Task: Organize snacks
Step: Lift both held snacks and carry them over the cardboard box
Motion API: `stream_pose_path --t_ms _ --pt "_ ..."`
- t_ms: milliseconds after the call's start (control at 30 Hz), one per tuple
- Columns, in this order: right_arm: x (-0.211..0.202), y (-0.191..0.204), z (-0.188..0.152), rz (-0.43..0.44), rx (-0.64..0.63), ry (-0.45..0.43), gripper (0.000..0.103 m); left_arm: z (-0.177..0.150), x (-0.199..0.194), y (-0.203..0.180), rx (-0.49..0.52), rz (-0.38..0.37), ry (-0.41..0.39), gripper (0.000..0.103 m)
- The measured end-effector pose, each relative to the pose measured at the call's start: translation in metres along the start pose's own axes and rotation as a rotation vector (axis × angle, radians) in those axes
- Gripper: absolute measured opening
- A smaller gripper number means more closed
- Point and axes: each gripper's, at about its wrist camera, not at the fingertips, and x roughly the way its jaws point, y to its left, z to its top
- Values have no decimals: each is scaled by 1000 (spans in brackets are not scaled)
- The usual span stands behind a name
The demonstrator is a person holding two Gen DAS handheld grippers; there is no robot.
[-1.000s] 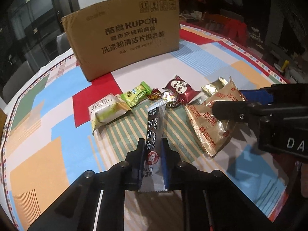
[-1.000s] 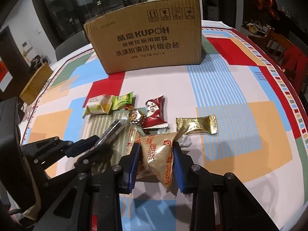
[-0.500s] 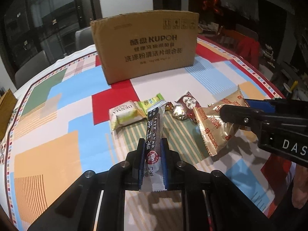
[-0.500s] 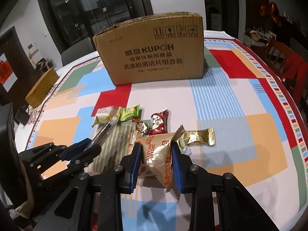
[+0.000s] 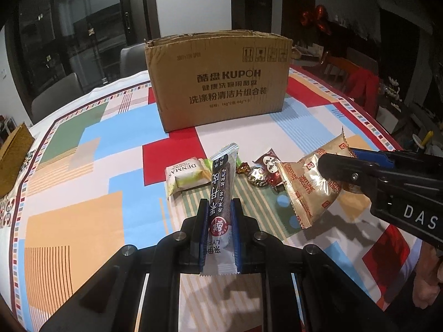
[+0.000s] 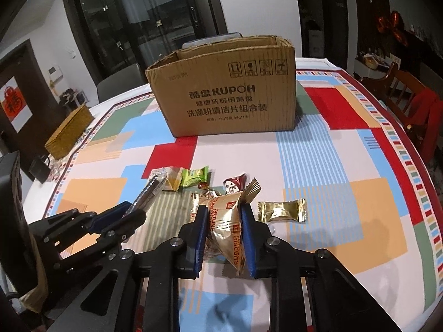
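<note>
My left gripper [image 5: 220,204] is shut on a long black-and-white snack stick [image 5: 223,182], held up off the tablecloth. My right gripper [image 6: 221,213] has its jaws closing, and the pads press on a gold Fortune Biscuits pack [image 6: 224,229] that hangs above the table. An open cardboard box [image 6: 227,94] stands upright behind the snacks. On the cloth lie a white DENMA'S pack [image 5: 187,175], a green pack [image 6: 195,175], a red-wrapped candy [image 5: 267,163], a foil candy [image 5: 257,177] and a gold candy [image 6: 282,210]. In the right wrist view the left gripper [image 6: 133,213] shows at the left.
The round table carries a patchwork tablecloth [image 6: 318,152]. A woven box [image 6: 69,131] sits at its far left edge. A wooden chair with a red garment [image 6: 423,110] stands past the right edge. Grey chairs and dark glass doors are behind the box.
Both grippers have risen with their packs. The biscuit pack has come up off the cloth, and the right jaws have squeezed narrower around it.
</note>
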Motion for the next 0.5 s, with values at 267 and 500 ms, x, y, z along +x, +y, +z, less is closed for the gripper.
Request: stream_pose_path --t_ms 267,500 --pt "-6 2 2 -5 -22 -21 24 2 -5 2 -23 12 -11 16" --pt "-14 1 17 -14 -28 -60 24 17 -13 4 -42 18 -40 16"
